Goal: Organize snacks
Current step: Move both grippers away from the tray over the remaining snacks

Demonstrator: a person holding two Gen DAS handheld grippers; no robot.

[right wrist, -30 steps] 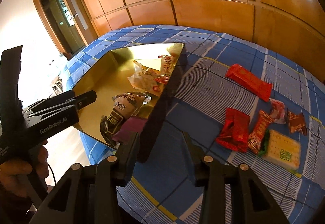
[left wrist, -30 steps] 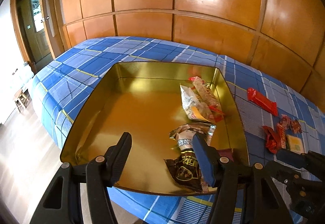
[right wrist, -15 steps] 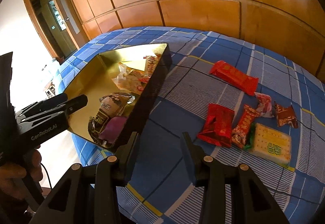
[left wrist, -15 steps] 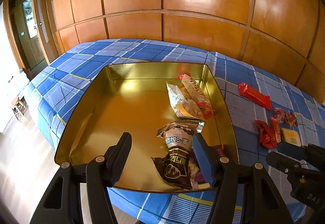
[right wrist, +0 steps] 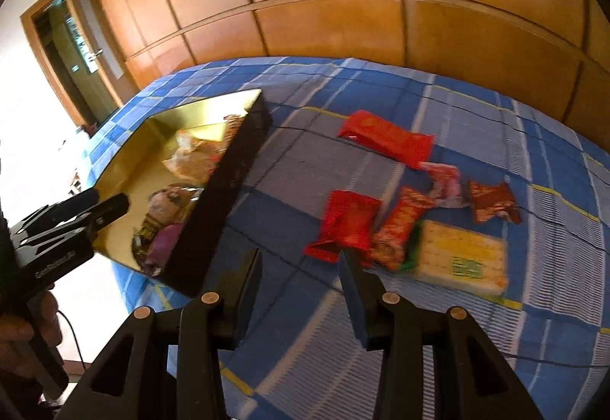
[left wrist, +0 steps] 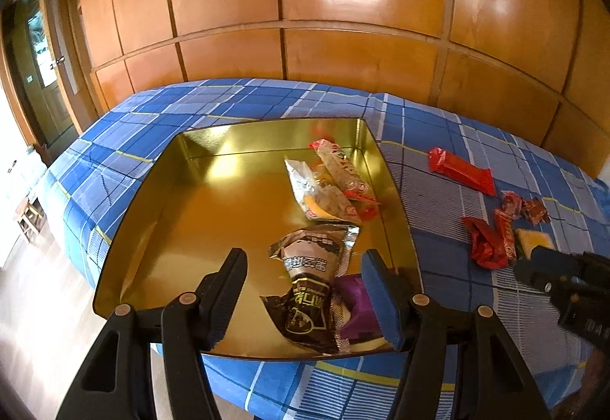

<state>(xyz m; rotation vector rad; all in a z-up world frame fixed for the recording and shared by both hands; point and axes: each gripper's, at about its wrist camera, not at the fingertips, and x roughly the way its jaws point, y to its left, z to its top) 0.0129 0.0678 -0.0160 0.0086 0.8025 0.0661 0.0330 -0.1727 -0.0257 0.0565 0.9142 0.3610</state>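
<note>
Four packets lie in gold tray (left wrist: 160,191) on blue plaid cloth (left wrist: 213,103); brown packet (left wrist: 309,286) near front rim, long axis running front to back, purple packet (left wrist: 356,302) touching its right side; two pale packets (left wrist: 324,191) further back, slanting toward right wall; left gripper (left wrist: 303,290) above tray front, jaws moderately apart, nothing between; right gripper (right wrist: 301,286) over cloth, jaws narrower, empty; loose red snacks (right wrist: 350,225) and yellow cracker pack (right wrist: 461,256) just ahead; long red bar (right wrist: 389,138) further back, axis slanting left-back to right-front.
</note>
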